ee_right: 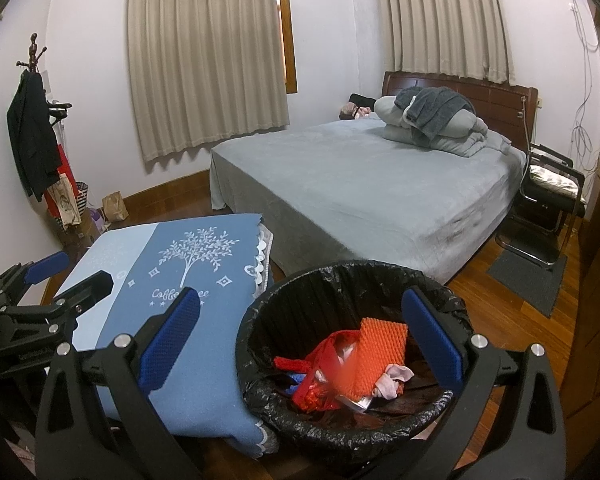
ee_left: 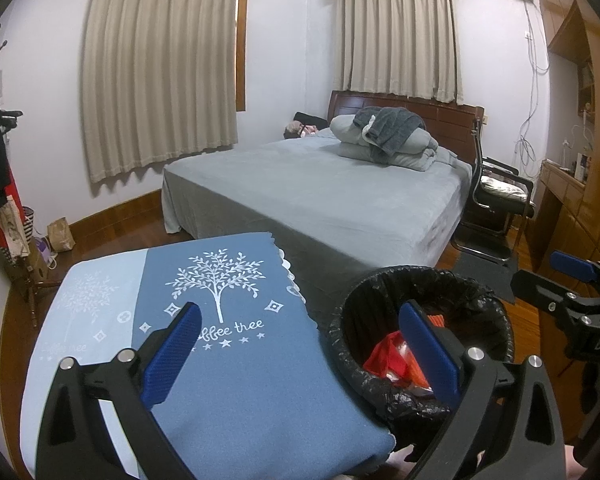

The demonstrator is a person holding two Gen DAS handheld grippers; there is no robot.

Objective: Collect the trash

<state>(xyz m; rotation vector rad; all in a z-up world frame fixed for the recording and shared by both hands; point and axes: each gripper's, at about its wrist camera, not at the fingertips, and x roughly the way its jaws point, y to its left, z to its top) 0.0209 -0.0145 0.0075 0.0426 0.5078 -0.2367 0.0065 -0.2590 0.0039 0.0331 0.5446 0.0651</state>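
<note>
A bedroom with a grey bed; the lined bin stands on the floor off the worktop's right edge. The right tool hovers directly over it, nearer than the left tool; both gape wide, empty.

Trash bin with near rim hidden behind the left gripper's fingers; a blurred orange patch among its contents is unidentifiable. Printed lettering on the blue cloth partly masked by a finger. Right gripper cut off at the left wrist view's edge
</note>
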